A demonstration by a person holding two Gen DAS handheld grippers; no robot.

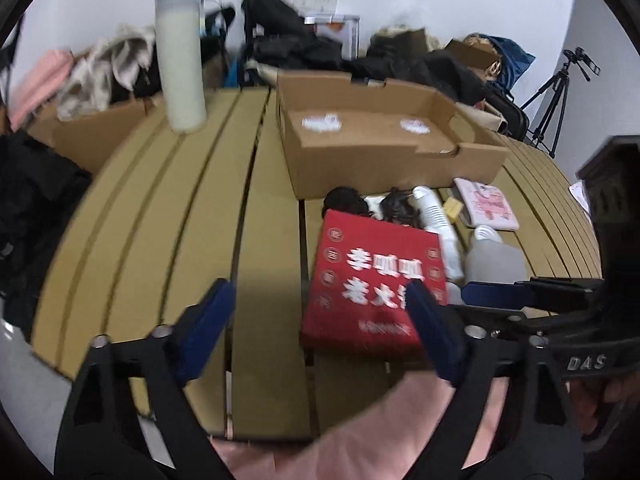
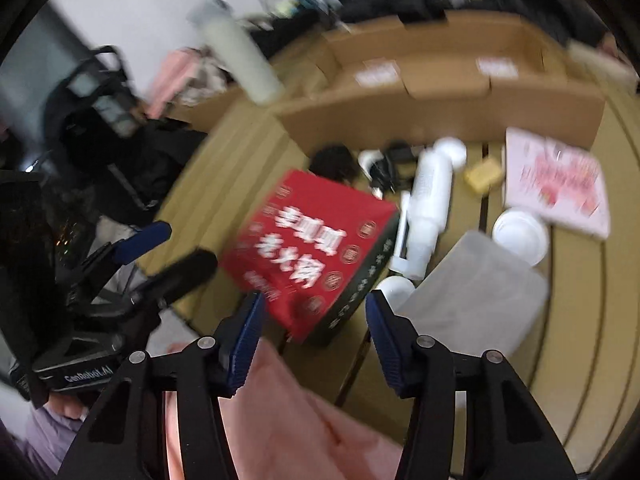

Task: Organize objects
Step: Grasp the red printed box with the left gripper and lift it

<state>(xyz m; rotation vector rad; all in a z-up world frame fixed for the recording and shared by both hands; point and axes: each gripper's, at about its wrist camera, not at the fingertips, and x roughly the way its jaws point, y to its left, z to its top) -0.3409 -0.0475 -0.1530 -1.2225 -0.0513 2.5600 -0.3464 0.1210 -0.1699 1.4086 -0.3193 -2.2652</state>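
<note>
You are only just starting: the cardboard tray (image 1: 384,132) at upper centre of the left wrist view is sitting empty apart from two white labels on its floor, and everything to be sorted is still lying loose on the bench (image 1: 172,220) in front of it.

The red box (image 1: 378,280) is lying flat at centre right of the left view, its near corner pointing toward you. Behind and beside it are clustering dark bundled items (image 1: 352,200), a white bottle (image 2: 430,208) on its side, a small yellow block (image 2: 484,174), a pink packet (image 2: 556,184), a white round lid (image 2: 520,232) and a translucent container (image 2: 476,296). A tall white flask (image 1: 180,60) is standing apart at upper left.

Your left gripper (image 1: 320,312) is hovering with its jaws partly open and holding nothing; one pad is overlapping the red box's near edge in the picture. Your right gripper (image 2: 314,320) is hanging over the box's near corner, jaws partly open and empty too.

The left half of the bench is lying bare, giving you room to swing. The right side is crowded, and your two grippers are sitting close together. The near bench edge is just below the jaws, with pink cloth (image 2: 288,420) beneath.
</note>
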